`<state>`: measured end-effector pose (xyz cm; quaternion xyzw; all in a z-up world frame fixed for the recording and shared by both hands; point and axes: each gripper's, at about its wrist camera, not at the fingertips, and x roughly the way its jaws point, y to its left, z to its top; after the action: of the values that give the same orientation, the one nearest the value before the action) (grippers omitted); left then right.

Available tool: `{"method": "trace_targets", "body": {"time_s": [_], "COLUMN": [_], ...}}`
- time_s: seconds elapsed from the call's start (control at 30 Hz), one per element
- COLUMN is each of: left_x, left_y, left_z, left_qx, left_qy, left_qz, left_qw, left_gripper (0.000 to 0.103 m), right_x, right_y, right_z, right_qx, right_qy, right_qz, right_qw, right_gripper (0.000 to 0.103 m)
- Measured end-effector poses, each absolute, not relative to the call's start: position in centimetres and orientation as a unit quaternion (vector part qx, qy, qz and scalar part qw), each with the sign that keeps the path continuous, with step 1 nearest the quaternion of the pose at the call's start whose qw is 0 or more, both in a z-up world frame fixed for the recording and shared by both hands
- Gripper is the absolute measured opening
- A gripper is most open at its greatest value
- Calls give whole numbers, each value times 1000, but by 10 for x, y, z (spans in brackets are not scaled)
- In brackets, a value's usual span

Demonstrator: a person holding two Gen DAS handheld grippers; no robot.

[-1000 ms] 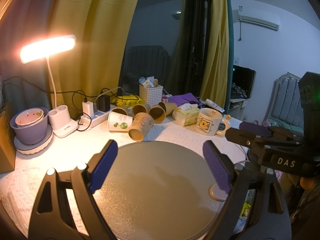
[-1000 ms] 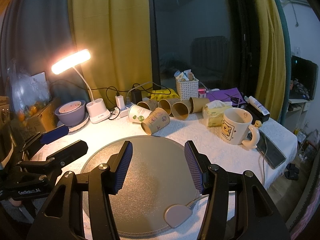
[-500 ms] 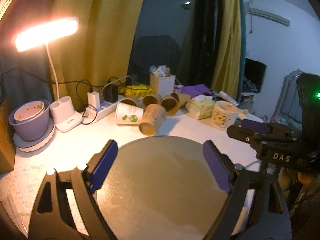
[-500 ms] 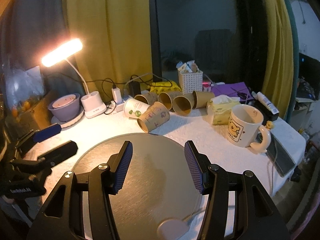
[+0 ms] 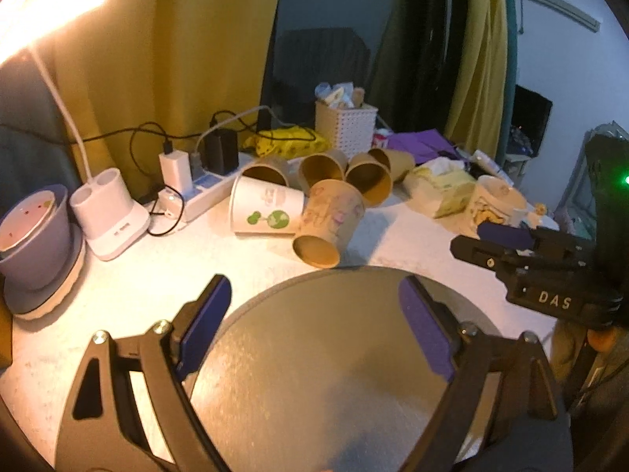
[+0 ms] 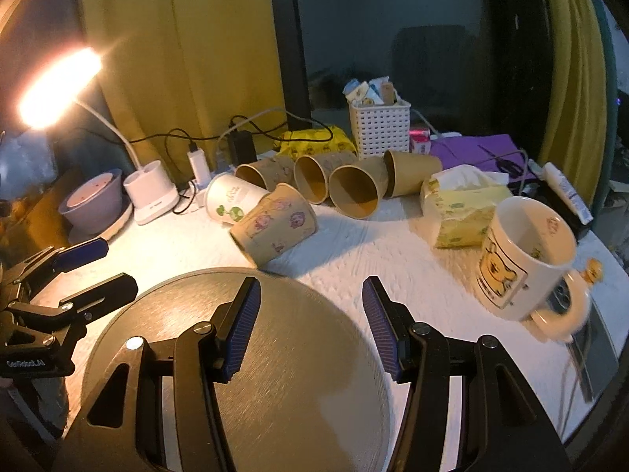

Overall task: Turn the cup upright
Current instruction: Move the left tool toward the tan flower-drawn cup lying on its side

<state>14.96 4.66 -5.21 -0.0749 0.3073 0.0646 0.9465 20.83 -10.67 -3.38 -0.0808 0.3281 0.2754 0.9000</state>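
Observation:
Several paper cups lie on their sides on the white table. The nearest is a brown cup with cartoon prints (image 5: 328, 222) (image 6: 275, 228), its mouth toward me. A white cup with a green print (image 5: 265, 212) (image 6: 230, 202) lies behind it, with several plain brown cups (image 6: 354, 190) further back. My left gripper (image 5: 312, 314) is open and empty above the round grey mat (image 5: 334, 373). My right gripper (image 6: 310, 322) is open and empty above the same mat (image 6: 275, 393). Each gripper shows in the other's view, at the side.
A lit desk lamp (image 6: 59, 86) on a white base (image 6: 151, 196) and a purple bowl (image 6: 92, 202) stand at the left. A power strip with chargers (image 5: 196, 181), a white basket (image 6: 379, 128), a tissue pack (image 6: 460, 204) and a bear mug (image 6: 523, 259) are around.
Both grippers have moved forward toward the lying cups, which now look larger and closer. Both stay open and empty.

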Motion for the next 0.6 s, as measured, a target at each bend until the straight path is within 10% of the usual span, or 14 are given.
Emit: {"method": "trace_targets", "body": {"time_s": [0.6], "left_x": [268], "left_y": [70], "left_z": [-83], "left_qx": [-59], "left_qy": [360], "left_qz": [61], "left_qw": [929], "left_gripper": [88], "right_x": [303], "right_y": [-84], "right_z": [-64], "right_qx": [-85], "right_qy": [365], "right_qz": [303], "right_qw": [876], "right_gripper": [59]}}
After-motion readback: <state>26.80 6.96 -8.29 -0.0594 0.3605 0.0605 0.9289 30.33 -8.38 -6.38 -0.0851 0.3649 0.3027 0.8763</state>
